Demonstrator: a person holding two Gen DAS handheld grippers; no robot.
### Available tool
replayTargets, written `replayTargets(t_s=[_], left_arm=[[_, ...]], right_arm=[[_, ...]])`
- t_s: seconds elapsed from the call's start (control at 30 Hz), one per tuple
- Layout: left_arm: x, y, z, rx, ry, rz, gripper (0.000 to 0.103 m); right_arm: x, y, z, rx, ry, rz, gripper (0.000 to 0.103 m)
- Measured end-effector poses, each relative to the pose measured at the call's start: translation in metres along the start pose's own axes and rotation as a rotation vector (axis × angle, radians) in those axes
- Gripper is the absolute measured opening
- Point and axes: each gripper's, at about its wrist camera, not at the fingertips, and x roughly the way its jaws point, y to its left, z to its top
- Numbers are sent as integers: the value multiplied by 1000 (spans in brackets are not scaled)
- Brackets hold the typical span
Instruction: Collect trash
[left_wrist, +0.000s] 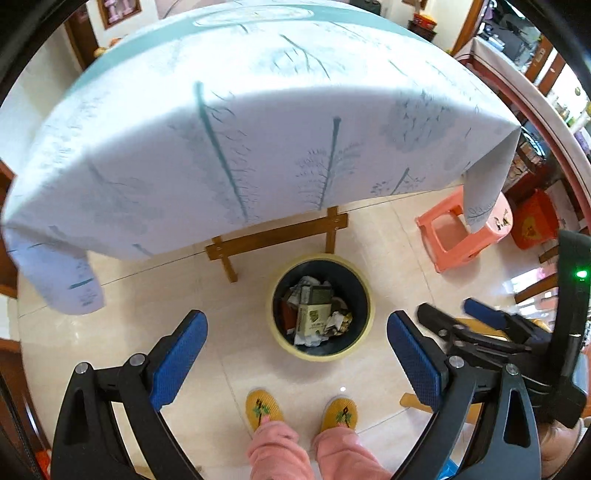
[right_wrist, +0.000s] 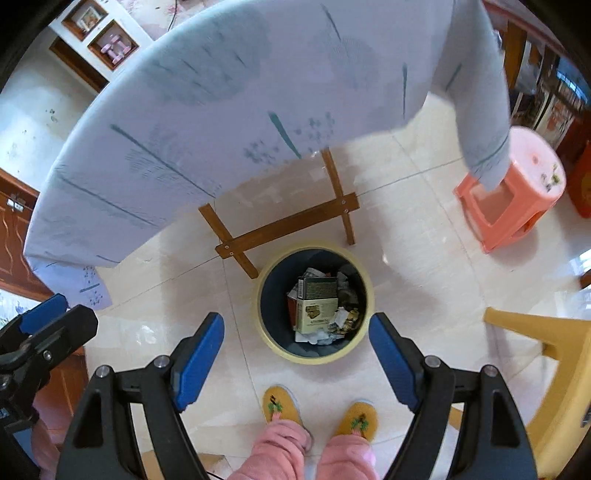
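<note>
The bin (left_wrist: 320, 308) sits on the floor by the table's (left_wrist: 258, 110) near edge, full of trash (left_wrist: 317, 314) (boxes, crumpled paper). The left gripper (left_wrist: 295, 350) and right gripper (right_wrist: 297, 354) both hang apart, holding nothing. A careless bump could tip the bin and spill everything.

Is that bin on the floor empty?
No, the bin holds small cardboard boxes and crumpled paper.

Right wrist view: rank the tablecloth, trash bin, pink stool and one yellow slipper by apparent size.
1. tablecloth
2. trash bin and pink stool, which look alike; distance makes the order unsure
3. yellow slipper
</note>
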Motion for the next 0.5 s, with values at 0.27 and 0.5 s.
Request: replayTargets(t_s=[0.27, 0.5], left_arm=[[-70, 14, 9, -88, 28, 80, 97], [-171, 26, 28, -159, -61, 100, 97]], right_arm=[[-87, 32, 19, -84, -22, 10, 81], [-189, 75, 45, -185, -111, 79, 81]])
